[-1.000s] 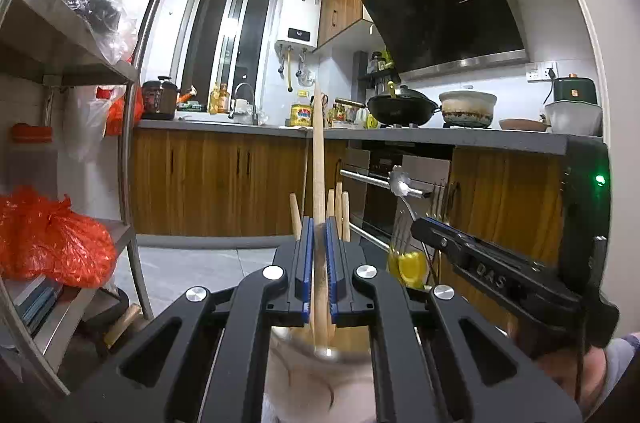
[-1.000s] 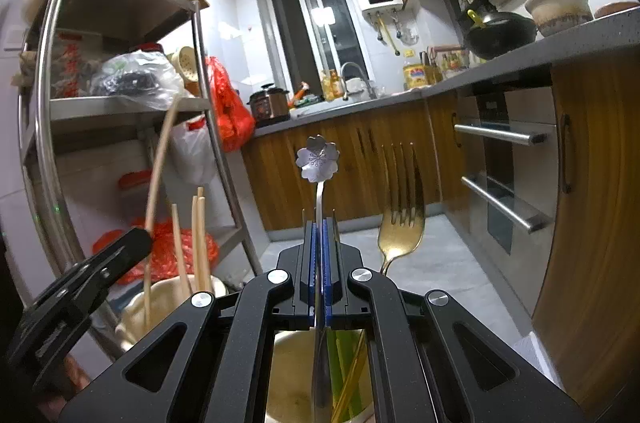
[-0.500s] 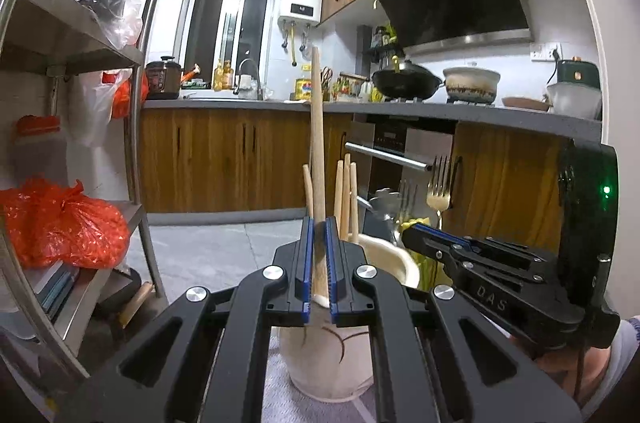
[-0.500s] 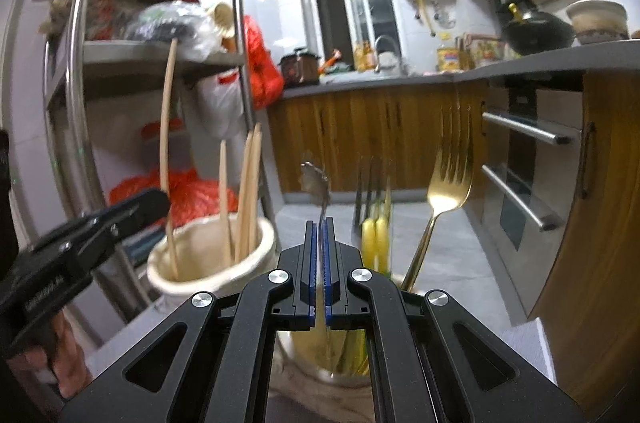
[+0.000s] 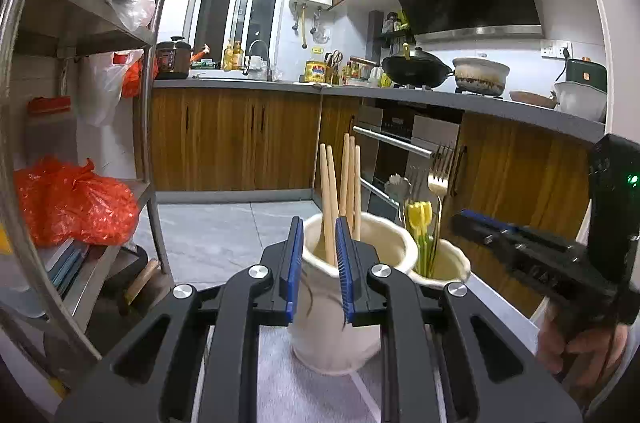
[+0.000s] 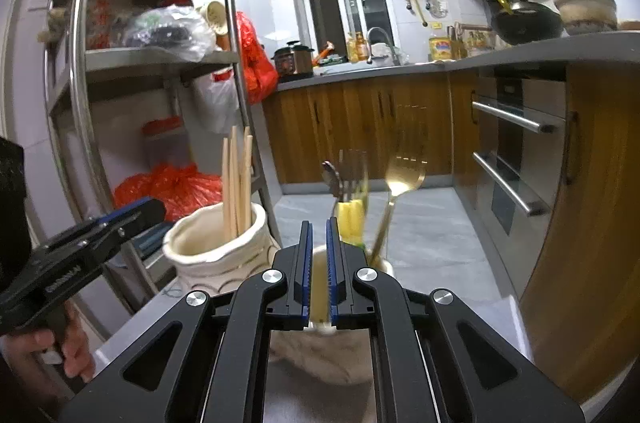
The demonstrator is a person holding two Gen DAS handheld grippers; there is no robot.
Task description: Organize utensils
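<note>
Two cream ceramic jars stand side by side on a grey mat. The chopstick jar [image 5: 332,319] holds several wooden chopsticks [image 5: 344,183]. My left gripper [image 5: 317,271] is open and empty just before its rim. The second jar [image 5: 442,265] holds a gold fork [image 5: 438,179], yellow-handled cutlery [image 5: 420,215] and a flower-ended spoon [image 5: 398,185]. My right gripper [image 6: 318,267] is open and empty above that jar [image 6: 320,355]. In the right wrist view the chopstick jar [image 6: 216,255], chopsticks [image 6: 238,187], fork [image 6: 400,179] and spoon [image 6: 332,175] all show.
A steel shelf rack [image 5: 80,127] with red bags [image 5: 72,203] stands at the left. Wooden cabinets [image 5: 232,139] and an oven [image 6: 516,159] lie beyond. The counter [image 5: 460,99] holds a wok and pots. The other gripper [image 5: 560,263] is close on the right.
The left gripper opened and let a long chopstick drop into the chopstick jar. The right gripper opened and released the flower-ended spoon into the second jar. Both pulled back slightly.
</note>
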